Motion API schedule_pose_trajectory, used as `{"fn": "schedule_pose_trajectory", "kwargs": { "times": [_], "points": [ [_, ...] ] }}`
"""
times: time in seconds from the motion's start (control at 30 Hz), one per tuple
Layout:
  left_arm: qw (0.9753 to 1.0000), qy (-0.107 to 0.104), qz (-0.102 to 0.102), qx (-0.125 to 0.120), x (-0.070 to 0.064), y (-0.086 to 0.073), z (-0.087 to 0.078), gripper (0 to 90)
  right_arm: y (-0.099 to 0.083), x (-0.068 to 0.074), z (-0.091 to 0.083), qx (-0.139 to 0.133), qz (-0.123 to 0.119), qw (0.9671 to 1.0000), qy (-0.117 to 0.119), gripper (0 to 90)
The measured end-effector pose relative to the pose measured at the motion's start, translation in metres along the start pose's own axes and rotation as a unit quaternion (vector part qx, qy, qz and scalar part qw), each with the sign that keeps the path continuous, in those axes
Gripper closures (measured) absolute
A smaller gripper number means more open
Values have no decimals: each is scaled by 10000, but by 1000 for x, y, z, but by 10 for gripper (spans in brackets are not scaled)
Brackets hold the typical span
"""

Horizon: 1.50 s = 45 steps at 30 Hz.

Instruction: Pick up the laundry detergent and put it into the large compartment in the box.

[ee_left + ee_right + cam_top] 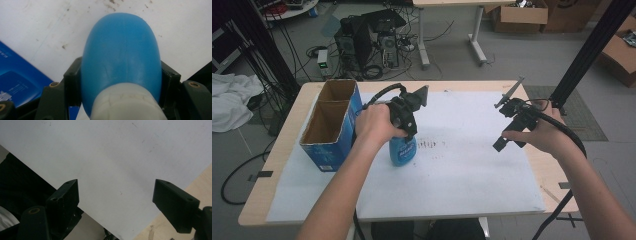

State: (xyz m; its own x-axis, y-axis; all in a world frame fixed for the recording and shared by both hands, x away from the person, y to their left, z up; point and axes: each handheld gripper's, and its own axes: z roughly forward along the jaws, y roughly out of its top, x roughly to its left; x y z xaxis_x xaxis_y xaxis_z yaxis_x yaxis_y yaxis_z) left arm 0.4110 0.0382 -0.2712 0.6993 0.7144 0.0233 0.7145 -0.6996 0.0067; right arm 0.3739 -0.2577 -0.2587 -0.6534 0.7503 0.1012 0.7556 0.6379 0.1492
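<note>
Left tongs (404,131): clamped on the blue bottle (403,150), one jaw on each flank just below its white cap (126,102).
Right tongs (507,134): jaws wide apart, empty, over the white sheet (472,165).
Bottle place: upright on the worktop (287,125), just at 3 o'clock of the open blue carton (332,125).
Slip risk: the flanks look smooth and rounded — a light squeeze could let the bottle slide or twist out.
Knock risk: the carton stands so near that a swing toward 9 o'clock could strike it.
Left gripper view: jaw contact on the bottle — hidden under the hand in the high view.
High view: carton's open compartments and both hands.
</note>
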Motion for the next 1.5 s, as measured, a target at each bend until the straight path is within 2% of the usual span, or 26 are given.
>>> {"fn": "schedule_pose_trajectory", "kwargs": {
  "times": [0.1,0.23,0.3,0.37,0.47,0.53,0.6,0.63,0.67,0.8,0.87,0.9,1.03,1.07,1.13,1.17,1.27,1.3,1.4,1.5],
  "points": [
    [9999,-31,-120,-25,4,-4,-15,382,1,1,-2,-14,-17,10000,-6,214],
    [9992,-49,-378,-99,11,-10,-38,382,1,2,-4,-42,-20,10000,0,214],
    [9980,-94,-613,-138,16,-14,-50,382,2,3,-4,-51,-40,10000,6,214],
    [9974,-113,-706,-105,19,-18,-60,382,2,4,-4,-75,-37,10000,16,214],
    [9951,-148,-966,-144,26,-26,-77,382,3,4,-5,-77,-21,10000,27,214],
    [9924,-189,-1206,-164,32,-32,-89,382,3,4,-5,-92,-65,9999,30,214],
    [9916,-189,-1268,-168,33,-33,-93,382,3,4,-5,-83,-50,9999,38,214],
    [9885,-188,-1485,-200,39,-40,-104,382,3,5,-5,-74,-41,10000,39,214],
    [9869,-185,-1585,-232,42,-43,-109,383,3,5,-5,-76,-38,10000,43,214],
    [9814,-187,-1895,-246,53,-53,-128,383,3,5,-7,-95,-53,9999,38,214],
    [9770,-164,-2108,-264,60,-60,-137,383,2,4,-8,-107,-66,9999,28,214],
    [9758,-157,-2166,-272,63,-62,-141,383,2,4,-9,-84,-27,10000,24,214],
    [9661,-116,-2551,-366,77,-76,-154,383,2,3,-9,-76,-50,10000,15,214],
    [9631,-111,-2659,-407,81,-80,-157,383,1,3,-9,-76,-37,10000,18,214],
    [9588,-125,-2807,-417,89,-88,-162,383,1,2,-8,-94,-71,9999,11,214],
    [9554,-144,-2915,-451,93,-93,-165,383,1,2,-8,-84,-56,9999,10,214],
    [9475,-144,-3156,-499,104,-105,-171,383,0,1,-8,-63,-28,10000,15,214],
    [9458,-124,-3204,-512,107,-109,-172,383,0,1,-9,-60,-21,10000,11,214],
    [9370,-31,-3452,-528,116,-121,-177,383,0,0,-9,-58,0,10000,-2,214],
    [9312,94,-3616,-458,122,-128,-177,383,0,0,-9,-56,-14,10000,0,214]
  ]
}}
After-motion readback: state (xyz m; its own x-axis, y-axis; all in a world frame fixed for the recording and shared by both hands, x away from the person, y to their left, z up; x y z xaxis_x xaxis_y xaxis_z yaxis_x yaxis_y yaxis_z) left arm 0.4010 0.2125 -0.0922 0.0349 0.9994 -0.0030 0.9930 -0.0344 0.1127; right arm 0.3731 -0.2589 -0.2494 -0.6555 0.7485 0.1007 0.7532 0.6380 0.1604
